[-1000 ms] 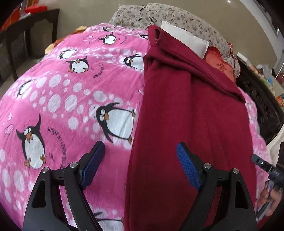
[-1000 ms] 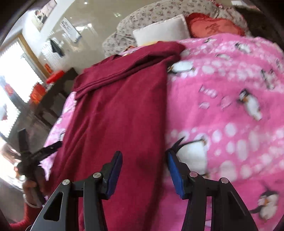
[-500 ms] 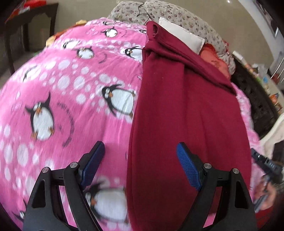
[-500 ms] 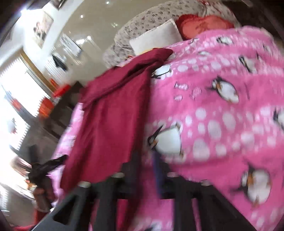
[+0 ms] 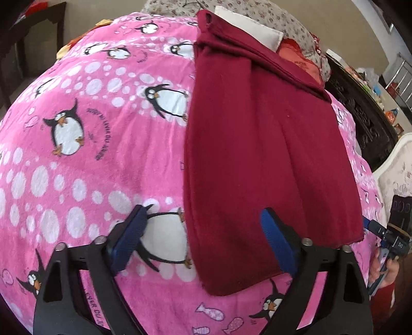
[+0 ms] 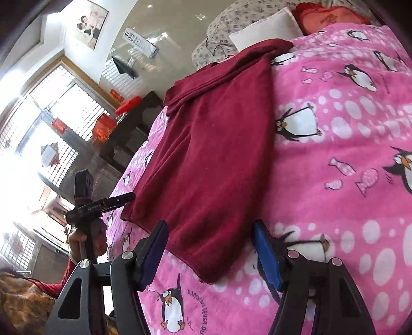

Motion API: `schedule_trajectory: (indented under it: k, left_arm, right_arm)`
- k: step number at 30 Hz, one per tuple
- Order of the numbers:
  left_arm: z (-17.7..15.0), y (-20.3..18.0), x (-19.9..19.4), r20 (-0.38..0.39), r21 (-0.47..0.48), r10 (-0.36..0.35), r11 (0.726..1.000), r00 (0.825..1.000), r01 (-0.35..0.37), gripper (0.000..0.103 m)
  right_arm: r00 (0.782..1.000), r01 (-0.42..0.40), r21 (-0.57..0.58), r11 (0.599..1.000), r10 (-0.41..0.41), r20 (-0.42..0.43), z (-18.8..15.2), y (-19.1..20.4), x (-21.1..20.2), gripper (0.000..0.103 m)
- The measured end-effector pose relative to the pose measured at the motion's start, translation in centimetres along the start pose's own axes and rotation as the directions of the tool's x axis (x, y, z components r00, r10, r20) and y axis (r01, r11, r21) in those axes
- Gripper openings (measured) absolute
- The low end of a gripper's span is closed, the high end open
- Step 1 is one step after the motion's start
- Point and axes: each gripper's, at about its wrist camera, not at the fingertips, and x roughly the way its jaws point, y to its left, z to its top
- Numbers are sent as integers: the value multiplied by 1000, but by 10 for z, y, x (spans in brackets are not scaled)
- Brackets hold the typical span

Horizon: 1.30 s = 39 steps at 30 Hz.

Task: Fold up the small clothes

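In the left wrist view, the left gripper point(image 5: 203, 242) sits at the lower centre, fingers released and empty above the pink penguin-print fleece blanket point(image 5: 85, 159). The dark red knit garment point(image 5: 260, 144) lies flat on it, filling centre-right. In the right wrist view, the right gripper point(image 6: 209, 252) is released too, its fingers straddling the garment's near hem corner point(image 6: 208, 273).

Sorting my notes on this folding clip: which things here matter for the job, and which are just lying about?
For the job: red garment, left claw, right claw.
Lying about: penguin blanket, white pillow, red cushion.
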Motion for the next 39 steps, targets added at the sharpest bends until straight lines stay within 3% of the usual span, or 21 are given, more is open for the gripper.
schedule_trajectory:
  k: [4, 8, 10, 12, 14, 16, 18, 21, 22, 27, 32, 39]
  left_arm:
    - [0, -2, 3, 8, -22, 23, 999, 1000, -23, 96]
    - [-3, -16, 9, -19, 54, 79, 996, 997, -78, 98]
    - [-8, -21, 7, -36, 82, 71, 994, 997, -68, 98]
    - [-11, -22, 7, -29, 76, 59, 996, 998, -56, 98]
    - [-11, -20, 8, -18, 61, 53, 997, 998, -51, 98]
    - [-11, -18, 6, 2, 33, 48, 998, 999, -48, 85]
    - [-11, -17, 2, 0, 40, 38, 999, 999, -38, 36]
    - [-7, -12, 2, -28, 6, -38, 999, 999, 38, 14]
    - [-4, -11, 1, -32, 1, -51, 999, 998, 52, 12]
    - [19, -7, -15, 1, -29, -152, 988, 988, 152, 10]
    - [59, -13, -30, 54, -23, -204, 978, 977, 205, 10]
    - [181, -44, -34, 183, 46, -220, 975, 958, 216, 10]
  right_arm:
    - [1000, -5, -21, 1000, 5, -6, 1, 0, 3, 67]
    - [1000, -28, -28, 999, 28, -3, -2, 5, -5, 67]
    - [997, -80, -28, 996, 80, -25, -3, 8, -2, 67]
    - [997, -76, -35, 996, 75, -34, -3, 9, 5, 63]
    - [996, -88, -15, 996, 87, -35, -1, 5, 11, 45]
    - [991, -121, 29, 992, 123, -50, 2, -1, 17, 29]
    - [990, -126, 29, 992, 127, -67, 3, -1, 21, 22]
    - [981, -184, 33, 982, 185, -48, 9, 2, 16, 18]
    - [974, -223, 38, 974, 224, -27, 14, 4, 12, 17]
    - [946, -319, -17, 948, 319, 57, 47, 20, -3, 16]
    - [932, -328, -87, 941, 337, 132, 96, 29, -13, 16]
    - [916, -271, -99, 958, 288, 278, 200, 14, -12, 15]
